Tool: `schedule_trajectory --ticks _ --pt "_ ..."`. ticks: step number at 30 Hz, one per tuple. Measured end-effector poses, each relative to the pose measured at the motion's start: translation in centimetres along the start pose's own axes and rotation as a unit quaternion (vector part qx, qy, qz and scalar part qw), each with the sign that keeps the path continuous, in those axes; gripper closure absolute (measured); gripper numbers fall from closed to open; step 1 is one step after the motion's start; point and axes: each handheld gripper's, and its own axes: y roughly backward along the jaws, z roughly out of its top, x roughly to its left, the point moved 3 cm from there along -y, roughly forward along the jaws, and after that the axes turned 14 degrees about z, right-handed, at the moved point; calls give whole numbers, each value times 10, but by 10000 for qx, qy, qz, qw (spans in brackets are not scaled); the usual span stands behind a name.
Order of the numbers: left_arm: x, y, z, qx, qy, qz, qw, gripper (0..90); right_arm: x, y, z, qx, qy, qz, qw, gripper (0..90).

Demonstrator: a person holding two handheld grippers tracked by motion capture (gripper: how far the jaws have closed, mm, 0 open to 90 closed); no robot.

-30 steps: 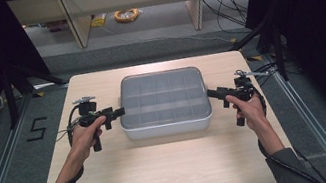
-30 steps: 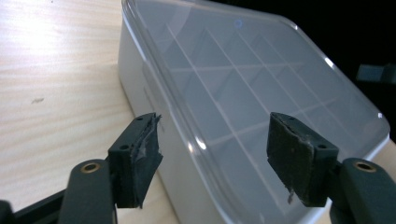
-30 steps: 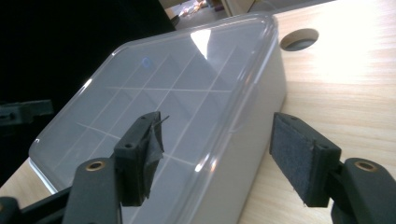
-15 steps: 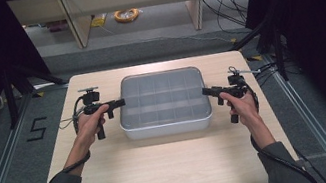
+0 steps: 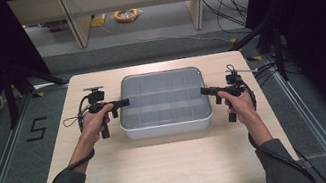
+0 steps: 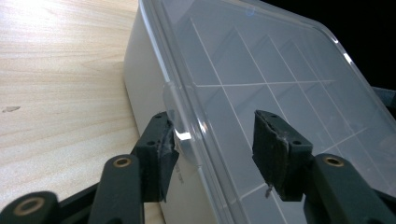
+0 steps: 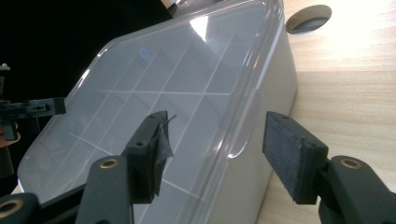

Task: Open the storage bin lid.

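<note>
Clear plastic lid on a milky plastic box, on pale wood.

The lid (image 6: 280,79) is clear, glossy plastic that catches the light; the box (image 7: 266,154) under it is smooth, whitish, half-matt plastic. The table (image 5: 175,170) is light wood grain, faintly shiny. The left gripper (image 6: 212,149) and right gripper (image 7: 217,151) are matt black plastic with rough, worn pads (image 7: 289,156).

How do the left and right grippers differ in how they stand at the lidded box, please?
The left gripper has one pad touching the lid tab; the right gripper has both pads clear of its tab. Both have just been closing, each straddling an opposite edge of the clear lid.
</note>
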Motion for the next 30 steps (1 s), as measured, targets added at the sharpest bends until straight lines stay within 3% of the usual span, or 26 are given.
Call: schedule_trajectory --ticks 1,2,3,7,10,11,12,13,14,16,18,21,22,24,25,26,27,28,29,30 --pt "0 0 0 1 12 2 10000 492 3 0 0 50 -154 26 9999 423" --pt "0 0 0 -4 33 3 10000 493 -3 -2 1 15 201 -6 9998 425" --pt "1 0 -1 2 21 1 10000 494 -4 -2 1 27 239 12 9997 426" --pt "0 0 -2 -23 172 20 9998 506 -3 -4 1 26 107 -13 9999 443" --pt "-1 1 -3 -74 262 70 9996 518 -3 -6 -2 -41 -140 122 9998 483" --pt "-1 1 -3 -90 272 87 9996 519 -3 -6 -2 -38 -52 21 10000 510" --pt "-2 2 -3 -109 273 88 9995 519 1 -7 -3 -94 -216 -3 9997 532" --pt "-2 2 -3 -145 302 108 9994 521 2 -6 -2 -68 -217 -60 9997 559" --pt "-2 4 -3 -196 310 89 9993 529 0 -5 -1 -126 30 -91 9999 576" --pt "-3 7 -2 -291 349 120 9989 559 4 -3 0 -128 -136 -56 9998 593" --pt "-4 10 -1 -369 336 181 9986 572 5 -2 2 -169 -55 -124 9998 610" --pt "-5 14 -1 -472 425 136 9979 576 5 2 6 -352 86 -7 9993 649" --pt "-5 15 0 -503 524 79 9973 595 10 3 6 -355 -102 30 9993 655" --pt "-6 18 1 -583 552 58 9968 624 10 6 9 -399 81 3 9992 678" --pt "-7 20 2 -621 538 66 9966 628 13 8 9 -432 -75 63 9990 686" --pt "-8 22 2 -635 502 83 9967 630 14 9 10 -465 21 79 9989 693" --pt "-10 24 3 -686 522 100 9962 632 12 10 12 -476 287 47 9984 697" --pt "-11 26 4 -709 507 113 9961 635 18 12 12 -482 85 83 9988 702" --pt "-12 29 5 -764 512 102 9957 638 17 13 14 -497 312 90 9982 711" --pt "-14 32 6 -815 500 105 9954 645 20 15 14 -531 231 113 9983 720"
